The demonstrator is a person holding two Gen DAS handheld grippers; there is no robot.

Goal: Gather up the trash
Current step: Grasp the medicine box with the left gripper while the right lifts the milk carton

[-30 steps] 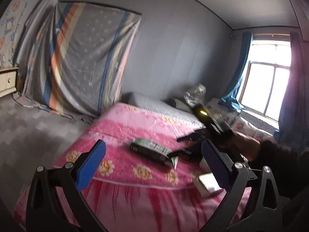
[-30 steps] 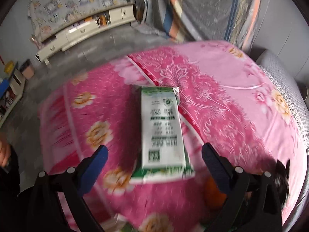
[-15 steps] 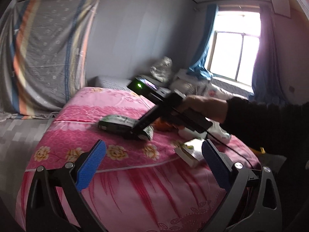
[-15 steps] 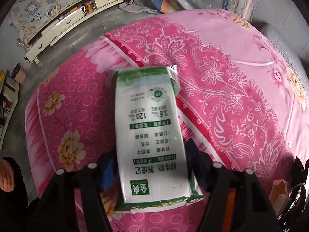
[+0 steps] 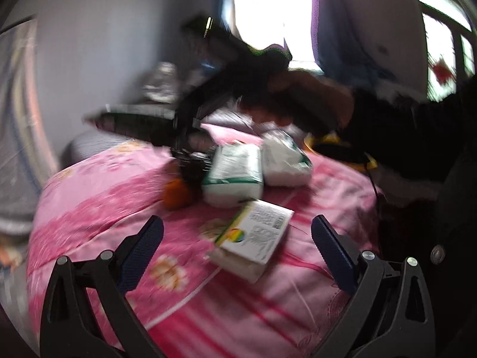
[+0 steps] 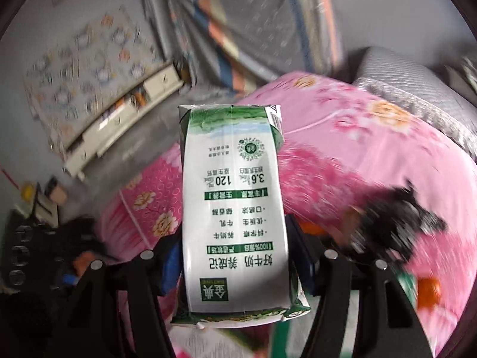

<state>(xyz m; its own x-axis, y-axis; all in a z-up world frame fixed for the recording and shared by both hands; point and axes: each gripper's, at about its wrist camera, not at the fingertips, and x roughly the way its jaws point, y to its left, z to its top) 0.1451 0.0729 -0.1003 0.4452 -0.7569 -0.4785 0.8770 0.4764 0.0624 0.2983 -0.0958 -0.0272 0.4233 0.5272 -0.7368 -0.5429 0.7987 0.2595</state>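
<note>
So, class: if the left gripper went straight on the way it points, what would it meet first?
Most likely the flat box lying on the pink bedspread, between the open left gripper fingers; blur leaves depth uncertain.

Milk carton (image 6: 235, 208): smooth printed paperboard, slight sheen; bedspread (image 5: 119, 208): soft pink floral cloth; gripper pads (image 5: 143, 247): ribbed blue rubbery facing on matt black plastic; small box (image 5: 256, 238): glossy printed card.

One milk carton (image 6: 235, 208) held; three cartons/boxes on bed (image 5: 235, 176), perhaps one orange fruit (image 5: 176, 194).
</note>
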